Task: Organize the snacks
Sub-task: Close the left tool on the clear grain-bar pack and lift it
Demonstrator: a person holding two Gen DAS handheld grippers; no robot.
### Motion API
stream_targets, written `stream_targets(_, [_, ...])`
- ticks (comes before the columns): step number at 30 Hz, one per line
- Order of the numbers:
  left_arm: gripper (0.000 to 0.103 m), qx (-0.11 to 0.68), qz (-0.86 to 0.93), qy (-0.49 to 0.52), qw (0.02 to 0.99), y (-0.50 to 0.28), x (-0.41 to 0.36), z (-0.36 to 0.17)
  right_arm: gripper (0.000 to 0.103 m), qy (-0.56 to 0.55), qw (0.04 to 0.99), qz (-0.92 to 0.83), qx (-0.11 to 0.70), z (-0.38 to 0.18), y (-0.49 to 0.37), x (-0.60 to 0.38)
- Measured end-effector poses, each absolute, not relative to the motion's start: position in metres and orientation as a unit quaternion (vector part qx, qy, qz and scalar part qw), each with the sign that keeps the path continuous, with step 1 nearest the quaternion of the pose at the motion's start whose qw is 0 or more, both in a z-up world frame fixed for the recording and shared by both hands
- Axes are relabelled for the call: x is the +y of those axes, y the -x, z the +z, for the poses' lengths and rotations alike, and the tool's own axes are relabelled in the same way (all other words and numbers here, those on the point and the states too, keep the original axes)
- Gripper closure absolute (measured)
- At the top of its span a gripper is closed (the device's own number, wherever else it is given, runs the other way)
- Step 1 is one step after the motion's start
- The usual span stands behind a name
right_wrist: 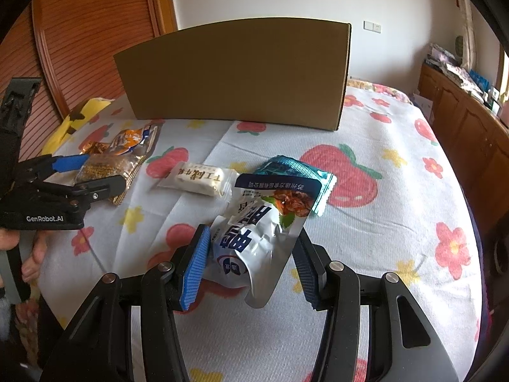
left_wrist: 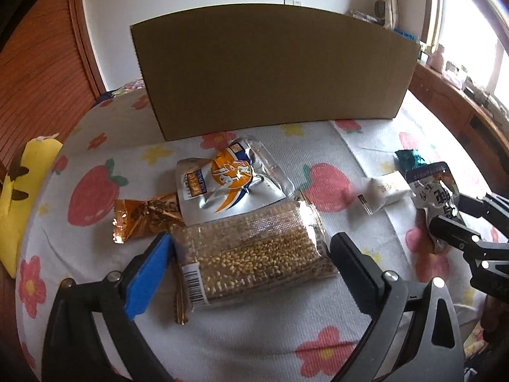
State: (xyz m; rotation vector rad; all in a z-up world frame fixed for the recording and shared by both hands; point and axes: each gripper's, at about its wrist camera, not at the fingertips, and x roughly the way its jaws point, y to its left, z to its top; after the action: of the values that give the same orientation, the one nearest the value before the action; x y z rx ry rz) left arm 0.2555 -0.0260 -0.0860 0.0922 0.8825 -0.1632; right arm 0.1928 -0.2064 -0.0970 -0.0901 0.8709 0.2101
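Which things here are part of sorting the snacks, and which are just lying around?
Part of the job:
- clear grain-bar pack, between the open left gripper
- silver and blue pouch, held in the right gripper
- orange and silver pouch
- gold wrapper
- white candy pack
- teal wrapper
- cardboard box

Just lying about:
- yellow plush
- flowered sheet

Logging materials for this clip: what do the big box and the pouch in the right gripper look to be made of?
The box looks like plain brown corrugated cardboard, matte; fluting shows along its left edge in the left wrist view. The pouch in the right gripper looks like metallised foil-plastic film: silvery, glossy and sharply creased, with printed blue lettering.
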Motion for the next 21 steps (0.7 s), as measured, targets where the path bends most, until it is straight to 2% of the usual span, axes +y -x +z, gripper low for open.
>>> stream_targets(16, [0.004,0.428,-0.084,-0.061,0.898,-0.2516,-0.0327,-0.0872,0.051,0.045,0.901,0.102,0.42,-0.0977,-0.1923,-0.2058])
stream_targets(21, [0.008,0.424,-0.086,-0.061,0.899,-0.2498,-0.0329,-0.0869,0.051,0.046,0.901,0.102,0.42,-0.0976,-0.1927,-0.2058])
